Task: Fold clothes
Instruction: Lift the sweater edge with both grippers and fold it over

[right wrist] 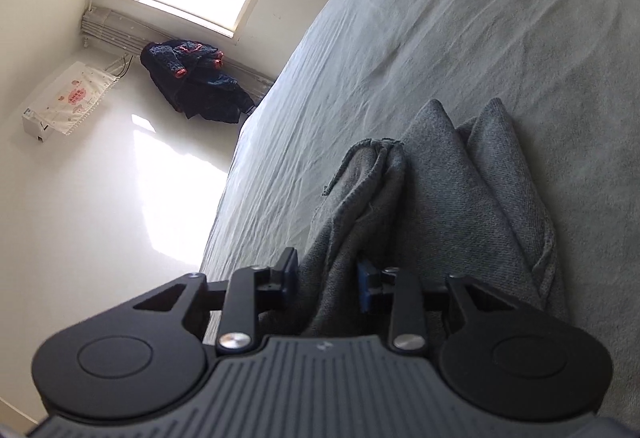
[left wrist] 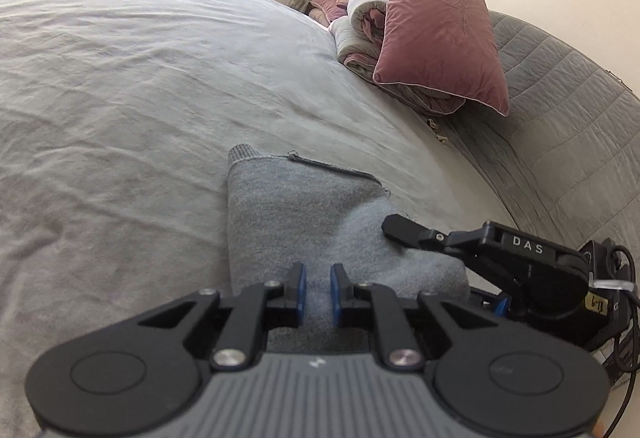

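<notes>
A grey sweatshirt-like garment (left wrist: 288, 213) lies folded on the pale grey bed sheet (left wrist: 140, 77). My left gripper (left wrist: 318, 294) is at its near edge, blue pads a narrow gap apart with cloth filling that gap. My right gripper (left wrist: 416, 258) comes in from the right. Its upper finger (left wrist: 400, 230) lies on top of the cloth and the lower one is mostly hidden beneath it. In the right wrist view the garment (right wrist: 440, 189) is bunched into upright folds. A thick fold is pinched between the jaws of the right gripper (right wrist: 326, 282).
A pink pillow (left wrist: 440, 29) leans on a rolled quilt (left wrist: 360, 33) at the far end, against a grey quilted bed surround (left wrist: 560, 117). The bed edge drops to a glossy floor (right wrist: 100, 197). Beyond lie dark clothes (right wrist: 196, 81) and a covered white unit (right wrist: 68, 97).
</notes>
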A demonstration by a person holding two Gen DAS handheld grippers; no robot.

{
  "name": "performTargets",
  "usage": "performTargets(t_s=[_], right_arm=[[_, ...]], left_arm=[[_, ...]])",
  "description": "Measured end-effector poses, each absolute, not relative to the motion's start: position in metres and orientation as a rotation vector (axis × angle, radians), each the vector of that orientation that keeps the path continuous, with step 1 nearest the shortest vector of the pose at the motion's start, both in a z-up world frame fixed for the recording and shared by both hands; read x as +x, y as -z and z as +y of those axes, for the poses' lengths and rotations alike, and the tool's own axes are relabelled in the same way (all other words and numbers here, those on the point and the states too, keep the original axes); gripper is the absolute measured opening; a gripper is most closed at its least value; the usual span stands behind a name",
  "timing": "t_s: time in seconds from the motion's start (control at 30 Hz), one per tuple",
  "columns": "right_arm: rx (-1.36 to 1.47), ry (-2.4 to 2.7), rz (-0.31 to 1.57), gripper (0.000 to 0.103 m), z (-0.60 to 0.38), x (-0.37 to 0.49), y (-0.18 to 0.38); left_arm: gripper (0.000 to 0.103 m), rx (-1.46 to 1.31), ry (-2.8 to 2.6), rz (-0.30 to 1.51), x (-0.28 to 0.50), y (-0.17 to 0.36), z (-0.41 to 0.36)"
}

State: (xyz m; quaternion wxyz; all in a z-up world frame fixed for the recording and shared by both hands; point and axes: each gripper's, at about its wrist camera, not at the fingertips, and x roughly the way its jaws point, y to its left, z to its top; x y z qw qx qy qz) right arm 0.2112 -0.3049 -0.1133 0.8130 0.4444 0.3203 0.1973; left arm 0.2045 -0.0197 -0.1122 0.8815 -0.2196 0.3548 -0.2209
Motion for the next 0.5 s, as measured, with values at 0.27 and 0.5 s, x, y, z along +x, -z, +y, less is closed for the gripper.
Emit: performTargets(t_s=[0.27, 0.5], right_arm=[[0.916, -0.437, 0.561, 0.019, -0.330, 0.214, 0.095], [0.962, -0.394, 0.566, 0.019, -0.362, 0.205, 0.112]], left_arm=[[0.017, -0.465, 0.528, 0.669, 0.202, 0.107, -0.029], [0.020, -0.366, 0.620, 0.665, 0.194, 0.112, -0.072]])
